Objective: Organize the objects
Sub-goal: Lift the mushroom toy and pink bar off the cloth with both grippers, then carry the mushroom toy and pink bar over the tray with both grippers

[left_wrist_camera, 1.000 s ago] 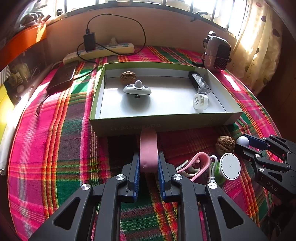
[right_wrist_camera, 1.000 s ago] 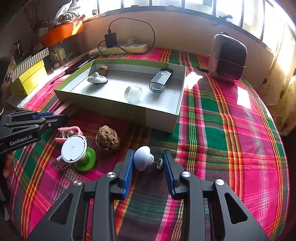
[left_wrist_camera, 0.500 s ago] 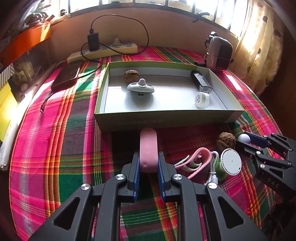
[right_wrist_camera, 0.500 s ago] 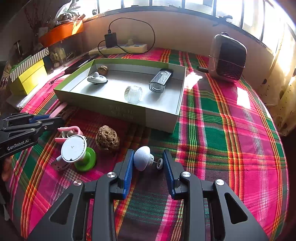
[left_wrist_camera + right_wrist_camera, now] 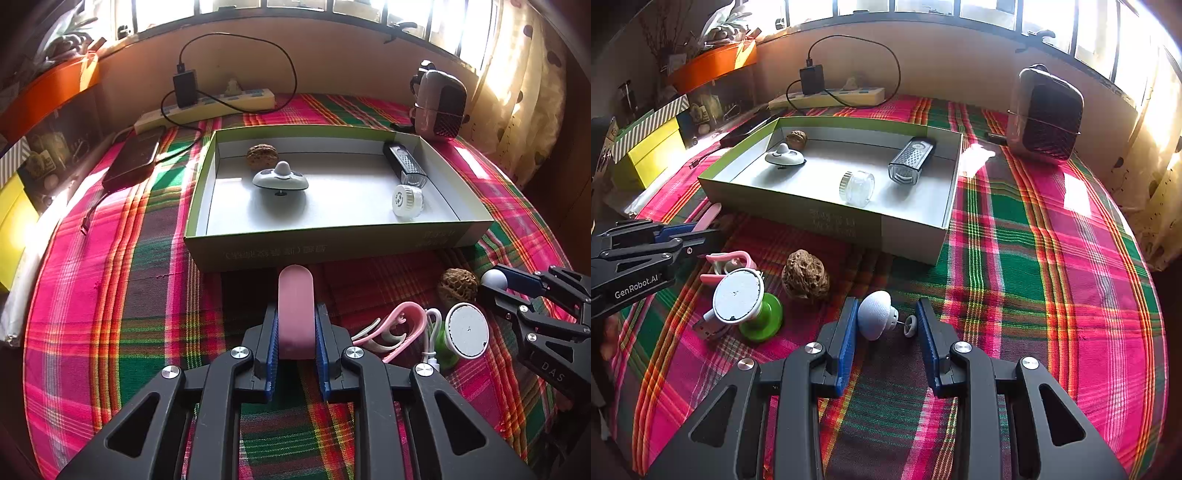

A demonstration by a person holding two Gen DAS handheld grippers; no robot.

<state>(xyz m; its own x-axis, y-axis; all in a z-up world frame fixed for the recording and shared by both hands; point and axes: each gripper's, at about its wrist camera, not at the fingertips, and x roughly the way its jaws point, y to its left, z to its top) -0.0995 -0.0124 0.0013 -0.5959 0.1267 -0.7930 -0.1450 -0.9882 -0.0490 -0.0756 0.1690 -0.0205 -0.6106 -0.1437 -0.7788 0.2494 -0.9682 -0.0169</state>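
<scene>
pink bar (image 5: 295, 314) sits pinched in my left tool (image 5: 295, 332), its tip just short of the green box (image 5: 332, 251) wall. further right, my right tool (image 5: 884, 325) is spread around a white mushroom-shaped piece (image 5: 875, 319) lying on the plaid desk (image 5: 1034, 277), near a walnut (image 5: 805, 271).

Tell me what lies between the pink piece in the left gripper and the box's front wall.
Only bare plaid cloth, seen from the left wrist: the pink piece stops short of the box wall.
</scene>
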